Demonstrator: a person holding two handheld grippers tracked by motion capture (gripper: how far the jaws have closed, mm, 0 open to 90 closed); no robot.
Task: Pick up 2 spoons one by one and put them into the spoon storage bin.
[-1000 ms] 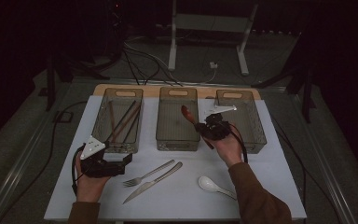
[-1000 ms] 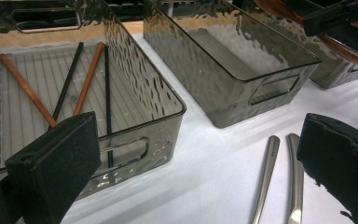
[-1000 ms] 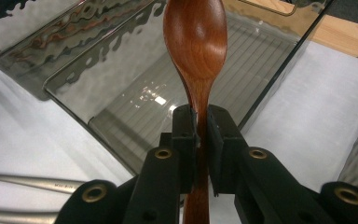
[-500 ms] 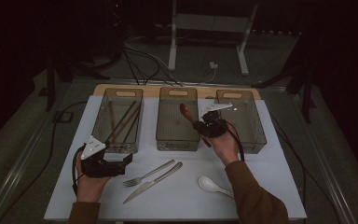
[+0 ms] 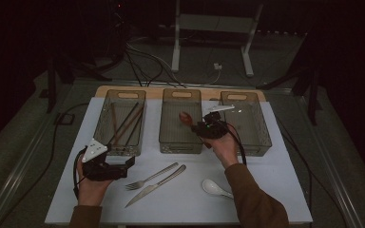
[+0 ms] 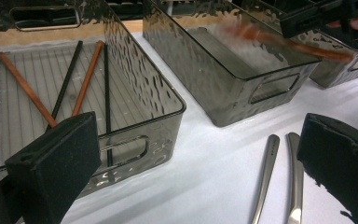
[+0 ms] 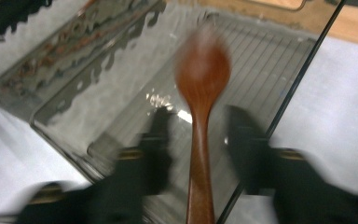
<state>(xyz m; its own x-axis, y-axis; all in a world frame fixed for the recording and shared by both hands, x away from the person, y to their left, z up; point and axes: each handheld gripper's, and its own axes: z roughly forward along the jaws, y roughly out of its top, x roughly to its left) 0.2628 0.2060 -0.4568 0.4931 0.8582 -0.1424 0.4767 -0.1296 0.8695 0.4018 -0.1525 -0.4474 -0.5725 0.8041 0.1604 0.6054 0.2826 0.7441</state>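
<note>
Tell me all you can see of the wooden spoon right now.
The wooden spoon is reddish-brown, with an oval bowl and a slim straight handle, blurred in both gripper views. It hangs over the middle bin, bowl pointing away from the right gripper. That gripper's jaws have just been opening; the handle lies between them with a gap on each side, so the pads look clear of it.

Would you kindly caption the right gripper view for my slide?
Right claw, jaws just opening, releases a wooden spoon over the middle bin.

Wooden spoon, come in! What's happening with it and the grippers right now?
Right gripper jaws just opening, wooden spoon loose between them over the middle bin. Left gripper open, empty. Nothing in the way.
</note>
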